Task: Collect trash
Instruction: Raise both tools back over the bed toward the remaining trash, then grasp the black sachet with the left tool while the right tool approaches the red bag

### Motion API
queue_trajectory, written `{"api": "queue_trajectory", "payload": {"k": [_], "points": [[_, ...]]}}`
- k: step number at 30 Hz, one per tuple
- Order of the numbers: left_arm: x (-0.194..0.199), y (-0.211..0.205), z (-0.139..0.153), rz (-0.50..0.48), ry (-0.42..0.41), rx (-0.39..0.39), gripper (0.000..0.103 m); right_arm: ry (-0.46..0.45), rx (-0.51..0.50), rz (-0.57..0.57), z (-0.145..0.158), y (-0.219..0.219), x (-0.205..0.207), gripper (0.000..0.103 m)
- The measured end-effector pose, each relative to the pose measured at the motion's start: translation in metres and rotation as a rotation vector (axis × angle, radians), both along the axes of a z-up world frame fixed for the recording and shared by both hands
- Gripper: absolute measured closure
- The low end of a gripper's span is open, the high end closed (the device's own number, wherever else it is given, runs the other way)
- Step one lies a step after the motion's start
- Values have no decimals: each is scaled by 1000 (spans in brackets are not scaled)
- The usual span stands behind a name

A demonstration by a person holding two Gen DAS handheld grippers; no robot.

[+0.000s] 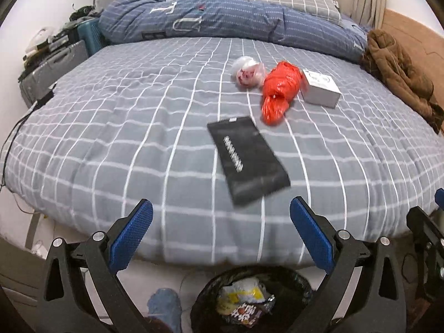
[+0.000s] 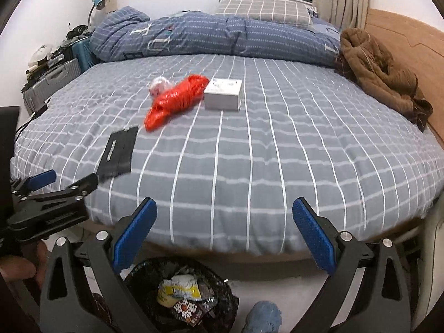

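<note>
Grey checked bedding covers the bed [image 1: 111, 127], with a rolled blue quilt [image 1: 222, 19] along its far side and a brown coat [image 1: 396, 72] by the headboard. On the bed lie a black pouch [image 1: 247, 158], a red bag [image 1: 280, 91], a white wad [image 1: 248, 72] just beside it and a white box [image 1: 322, 87] touching the red bag. Below the bed's near edge stands a black-lined bin [image 1: 249, 299] holding wrappers. Left tool [image 1: 222, 236] and right tool [image 2: 224, 236] both gape wide, released and holding nothing.
</note>
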State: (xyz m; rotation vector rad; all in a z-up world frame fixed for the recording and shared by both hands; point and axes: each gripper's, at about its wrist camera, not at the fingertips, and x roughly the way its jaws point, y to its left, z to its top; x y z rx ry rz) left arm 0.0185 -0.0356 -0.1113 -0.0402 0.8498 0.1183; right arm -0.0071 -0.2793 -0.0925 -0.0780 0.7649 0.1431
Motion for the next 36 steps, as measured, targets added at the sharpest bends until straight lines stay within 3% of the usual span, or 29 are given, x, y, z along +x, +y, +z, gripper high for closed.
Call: {"api": "queue_trajectory", "payload": {"k": [10, 14, 18, 23, 30, 36], "points": [[57, -9, -21, 11, 40, -6, 6, 16, 19, 18, 0, 6, 47, 9], [71, -8, -30, 22, 70, -16, 14, 20, 13, 18, -1, 7, 65, 9], [81, -7, -34, 3, 71, -30, 34, 11, 2, 7, 2, 5, 88, 9], [94, -3, -34, -10, 76, -50, 47, 9, 3, -26, 2, 0, 129, 9], [113, 8, -27, -44, 77, -58, 56, 15, 9, -29, -6, 13, 195, 9], [130, 25, -16, -37, 53, -56, 56, 39, -18, -19, -22, 36, 233, 9]]}}
